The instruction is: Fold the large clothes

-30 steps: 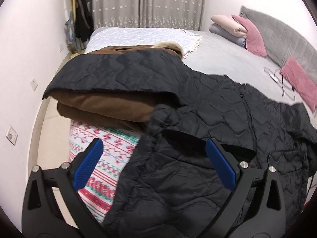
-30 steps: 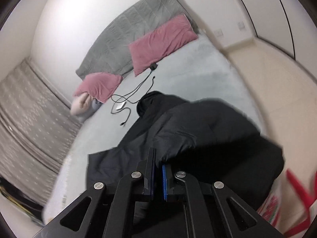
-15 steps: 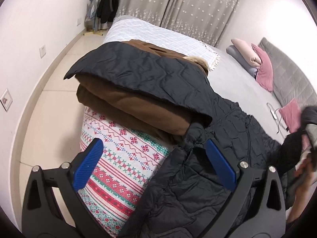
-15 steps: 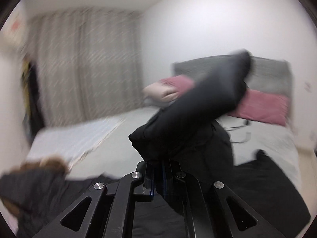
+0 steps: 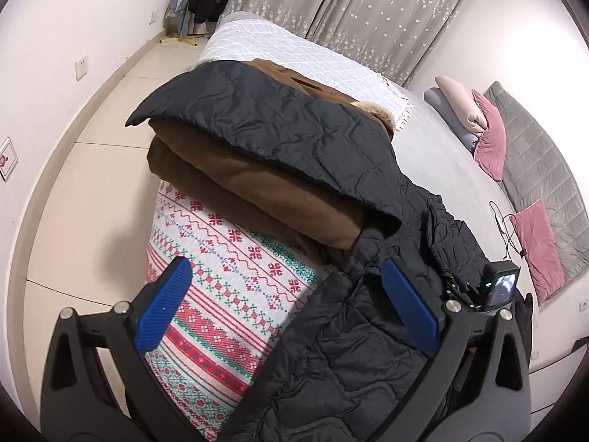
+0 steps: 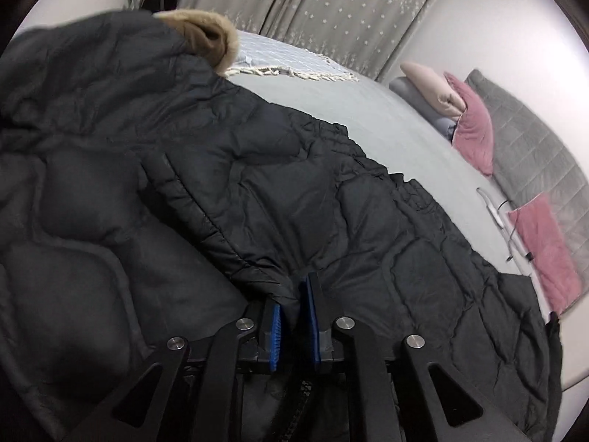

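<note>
A black quilted jacket [image 5: 349,339] lies across the bed, one part draped over a folded brown coat [image 5: 254,188]. My left gripper [image 5: 287,313] is open and empty, hovering above the jacket and a patterned blanket [image 5: 228,272]. My right gripper [image 6: 294,316] is shut on a fold of the black jacket [image 6: 294,199], holding it low over the spread garment. The brown coat's fur trim [image 6: 210,37] shows at the far left in the right wrist view. The right gripper's camera unit [image 5: 497,287] shows at the right edge of the left wrist view.
The grey bed [image 5: 434,147] carries pink pillows [image 5: 489,140], a grey headboard cushion [image 5: 545,169], a white throw [image 5: 302,59] and a cable [image 5: 508,228]. Tiled floor [image 5: 92,184] lies left of the bed. Curtains [image 5: 368,11] hang behind.
My right gripper swung the held jacket part up and over toward the left and lowered it onto the jacket body. The left gripper drew back and stayed open.
</note>
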Demonstrator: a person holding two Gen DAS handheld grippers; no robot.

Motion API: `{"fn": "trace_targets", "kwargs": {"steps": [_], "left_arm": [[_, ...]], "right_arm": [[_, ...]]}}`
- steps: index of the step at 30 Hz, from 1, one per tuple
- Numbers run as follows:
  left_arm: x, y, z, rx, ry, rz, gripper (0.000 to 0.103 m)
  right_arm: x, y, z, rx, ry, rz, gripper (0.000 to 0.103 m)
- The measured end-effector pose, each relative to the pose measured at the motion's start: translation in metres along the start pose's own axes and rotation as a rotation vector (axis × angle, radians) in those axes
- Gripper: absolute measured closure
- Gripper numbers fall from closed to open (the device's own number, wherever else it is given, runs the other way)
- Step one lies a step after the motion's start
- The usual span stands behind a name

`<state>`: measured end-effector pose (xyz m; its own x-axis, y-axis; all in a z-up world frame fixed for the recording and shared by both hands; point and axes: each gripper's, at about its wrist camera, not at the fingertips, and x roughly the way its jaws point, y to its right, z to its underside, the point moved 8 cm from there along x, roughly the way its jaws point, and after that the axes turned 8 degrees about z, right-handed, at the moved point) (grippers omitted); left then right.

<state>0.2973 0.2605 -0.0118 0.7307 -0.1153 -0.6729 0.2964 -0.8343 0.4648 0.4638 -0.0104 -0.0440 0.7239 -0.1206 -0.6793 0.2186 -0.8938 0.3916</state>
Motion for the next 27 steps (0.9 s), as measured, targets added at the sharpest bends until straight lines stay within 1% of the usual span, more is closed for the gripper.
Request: {"fn": "trace_targets", "kwargs": {"steps": [1,3,4,5,6,8,9,11,13,15,16,18,19,20,21,22,23,24,27], "left_arm": [[0.001,0.001,0.000,-0.001,-0.001,0.000,0.000],[0.005,0.005,0.001,-0.002,-0.011,0.003,0.000],[0.006,0.006,0.002,-0.001,-0.015,0.005,0.000],[0.007,0.007,0.002,0.003,-0.018,0.005,0.000],[0.008,0.008,0.003,0.010,-0.021,0.001,0.000],[0.009,0.008,0.004,0.021,-0.022,-0.006,0.000],[0.008,0.009,0.003,0.026,-0.019,-0.007,0.000],[0.006,0.007,0.003,0.029,-0.012,-0.012,0.000],[0.005,0.006,0.002,0.027,-0.005,-0.015,0.000],[0.005,0.006,0.002,0.019,-0.006,-0.008,0.000],[0.006,0.006,0.002,0.016,-0.007,-0.005,0.000],[0.007,0.006,0.002,0.012,-0.008,-0.004,0.000],[0.007,0.007,0.003,0.013,-0.009,-0.004,0.000],[0.008,0.007,0.003,0.013,-0.011,-0.002,0.000],[0.009,0.008,0.003,0.014,-0.011,0.001,0.000],[0.009,0.010,0.003,0.015,-0.012,0.004,0.000],[0.010,0.011,0.002,0.015,-0.011,0.007,0.000],[0.012,0.013,0.002,0.016,-0.009,0.008,0.000],[0.015,0.011,-0.001,0.004,-0.004,0.002,0.000]], "right_arm": [[-0.001,0.003,0.001,0.023,-0.004,-0.026,0.085],[-0.005,0.012,-0.005,0.088,-0.017,-0.102,0.072],[-0.007,0.014,-0.005,0.119,-0.026,-0.151,0.055],[-0.009,0.014,-0.006,0.146,-0.035,-0.203,0.044],[-0.013,0.013,-0.005,0.165,-0.039,-0.252,0.044],[-0.024,0.009,-0.004,0.174,-0.032,-0.310,0.044],[-0.034,0.013,-0.004,0.187,-0.015,-0.344,0.044],[-0.045,0.027,-0.008,0.225,0.010,-0.372,0.044],[-0.050,0.054,-0.006,0.282,0.006,-0.356,0.044],[-0.048,0.097,0.003,0.353,-0.024,-0.277,0.044],[-0.048,0.110,0.008,0.376,-0.030,-0.252,0.044],[-0.035,0.154,0.032,0.471,-0.072,-0.170,0.044],[-0.027,0.176,0.048,0.539,-0.107,-0.126,0.044],[-0.018,0.197,0.072,0.638,-0.158,-0.097,0.044],[-0.008,0.209,0.096,0.737,-0.209,-0.109,0.044],[0.000,0.211,0.112,0.783,-0.241,-0.141,0.044],[0.005,0.210,0.121,0.785,-0.252,-0.153,0.044],[0.007,0.206,0.125,0.746,-0.247,-0.138,0.044],[-0.006,0.198,0.117,0.652,-0.252,-0.071,0.043]]}}
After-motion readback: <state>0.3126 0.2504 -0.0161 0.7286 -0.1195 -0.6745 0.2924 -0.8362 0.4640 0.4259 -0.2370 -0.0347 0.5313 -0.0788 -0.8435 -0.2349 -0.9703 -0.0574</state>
